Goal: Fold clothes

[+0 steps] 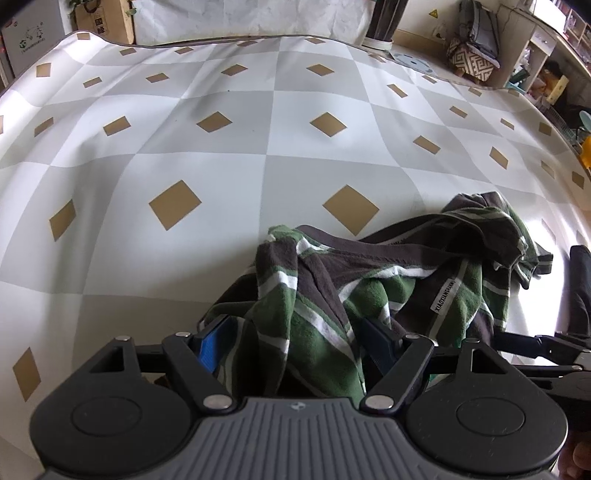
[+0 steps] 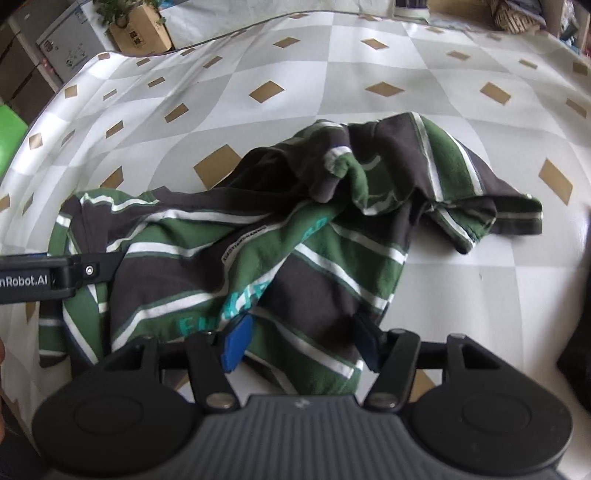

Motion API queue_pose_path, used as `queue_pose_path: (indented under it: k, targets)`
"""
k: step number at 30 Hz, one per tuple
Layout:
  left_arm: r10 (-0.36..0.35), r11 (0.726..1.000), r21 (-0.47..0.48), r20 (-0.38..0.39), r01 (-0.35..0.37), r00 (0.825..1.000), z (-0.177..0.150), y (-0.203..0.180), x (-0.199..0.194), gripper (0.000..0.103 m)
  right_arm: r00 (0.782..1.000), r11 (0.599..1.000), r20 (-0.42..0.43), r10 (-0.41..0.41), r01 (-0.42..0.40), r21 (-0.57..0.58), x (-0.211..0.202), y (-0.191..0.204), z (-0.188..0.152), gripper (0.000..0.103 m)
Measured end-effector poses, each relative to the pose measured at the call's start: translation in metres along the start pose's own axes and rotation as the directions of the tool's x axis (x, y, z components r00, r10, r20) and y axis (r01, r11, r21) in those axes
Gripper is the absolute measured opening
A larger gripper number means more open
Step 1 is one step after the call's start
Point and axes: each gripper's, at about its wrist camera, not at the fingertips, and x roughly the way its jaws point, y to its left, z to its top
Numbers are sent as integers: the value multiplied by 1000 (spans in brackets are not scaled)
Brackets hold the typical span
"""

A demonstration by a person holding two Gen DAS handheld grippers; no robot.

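Note:
A crumpled shirt [image 1: 369,295] [image 2: 295,229], striped green, dark grey and white with teal lettering, lies on the checked tablecloth [image 1: 221,166] [image 2: 406,66]. In the left wrist view my left gripper [image 1: 295,339] points down at the shirt's near left part. Its jaws stand wide with a fold of fabric between them, and the blue pad [image 1: 212,343] shows bare. In the right wrist view my right gripper [image 2: 301,343] stands open over the shirt's near hem, with cloth lying between its fingers and neither pad pressing on it. A finger of the left gripper [image 2: 96,269] reaches onto the shirt from the left.
The cloth, grey and white squares with tan diamonds, covers the whole table up to the far edge [image 1: 258,37]. Behind that edge stand a cardboard box [image 2: 140,33] and a patterned bag [image 1: 472,62]. Shelves [image 1: 535,55] fill the far right; something green [image 2: 9,125] sits at the left.

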Motion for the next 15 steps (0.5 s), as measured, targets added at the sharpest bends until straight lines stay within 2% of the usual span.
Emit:
queue_pose_path:
  k: [2,4,5,6,7,11,15]
  targets:
    - [-2,1000,6,3,2,1000,-1,0,0,71,1000,1000,8,-14,14,-20,1,2,-1,56]
    - [-4,1000,14,0,4,1000,0,0,1,51,999,998,19,-40,41,-46,1,5,-1,46]
    - [1,1000,20,0,-1,1000,-1,0,1,46,998,996,25,-56,58,-66,1,6,-2,36]
    - [6,1000,26,1,-6,1000,-1,-1,1,35,997,994,30,-70,73,-85,1,8,-2,29]
    - [12,999,33,3,-12,1000,-1,-1,1,24,997,992,33,-76,79,-98,1,8,-2,27]
    - [22,999,46,19,-23,1000,1,-1,-2,14,995,981,35,-95,99,-166,1,12,-1,11]
    - [74,993,84,73,-80,995,9,2,-9,14,992,964,36,-118,123,-236,-4,17,-2,6]
